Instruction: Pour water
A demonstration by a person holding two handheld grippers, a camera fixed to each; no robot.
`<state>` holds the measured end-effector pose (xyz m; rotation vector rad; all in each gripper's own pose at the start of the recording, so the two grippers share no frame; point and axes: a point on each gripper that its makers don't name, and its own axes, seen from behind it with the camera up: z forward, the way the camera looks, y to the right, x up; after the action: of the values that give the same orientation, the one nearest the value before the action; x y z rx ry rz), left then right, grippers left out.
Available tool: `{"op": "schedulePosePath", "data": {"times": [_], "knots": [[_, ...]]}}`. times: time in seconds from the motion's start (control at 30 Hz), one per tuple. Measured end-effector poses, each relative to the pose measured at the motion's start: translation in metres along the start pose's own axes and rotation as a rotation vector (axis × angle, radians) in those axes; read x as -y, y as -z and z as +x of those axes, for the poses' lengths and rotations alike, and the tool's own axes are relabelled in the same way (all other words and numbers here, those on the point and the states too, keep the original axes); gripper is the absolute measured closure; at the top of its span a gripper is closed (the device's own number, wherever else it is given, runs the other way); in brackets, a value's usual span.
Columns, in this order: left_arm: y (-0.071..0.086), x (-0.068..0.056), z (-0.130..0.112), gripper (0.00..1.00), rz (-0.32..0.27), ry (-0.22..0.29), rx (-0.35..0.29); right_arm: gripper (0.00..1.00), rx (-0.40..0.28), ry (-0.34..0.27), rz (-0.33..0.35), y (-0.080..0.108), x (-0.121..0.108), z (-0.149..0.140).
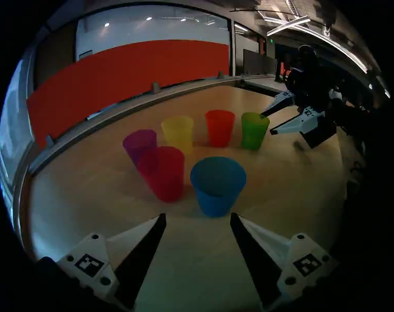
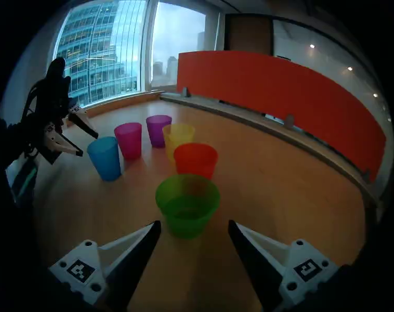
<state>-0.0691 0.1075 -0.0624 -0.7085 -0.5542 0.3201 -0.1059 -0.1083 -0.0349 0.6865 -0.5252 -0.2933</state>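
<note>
Six tinted plastic cups stand upright, bunched on the wooden worktop: blue cup, pink cup, purple cup, yellow cup, orange cup, green cup. Honestly can't tell if any has water in it.

Left tongs are spread wide and empty, with the blue cup just ahead of the tips and the pink one beside it. Right tongs are wide too, with the green cup nearest.

Far side has an orange wall panel and windows showing towers. There's a square black-and-white marker on each finger.
</note>
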Motion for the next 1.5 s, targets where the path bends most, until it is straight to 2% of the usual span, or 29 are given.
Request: {"op": "schedulePosePath", "data": {"times": [0.43,0.73,1.13,1.5], "knots": [[0.015,0.024,0.001,0.08,0.108,0.045,-0.051,0.00,-0.034,-0.032,-0.052,0.023,-0.009,0.002],[0.025,0.042,0.011,0.08,0.201,0.062,-0.109,0.00,-0.091,-0.060,-0.104,0.038,-0.017,0.015],[0.047,0.071,0.041,0.08,0.337,0.091,-0.233,0.00,-0.186,-0.086,-0.188,0.055,-0.029,0.043],[0.068,0.093,0.068,0.08,0.430,0.130,-0.352,0.00,-0.296,-0.142,-0.314,0.066,-0.052,0.069]]}}
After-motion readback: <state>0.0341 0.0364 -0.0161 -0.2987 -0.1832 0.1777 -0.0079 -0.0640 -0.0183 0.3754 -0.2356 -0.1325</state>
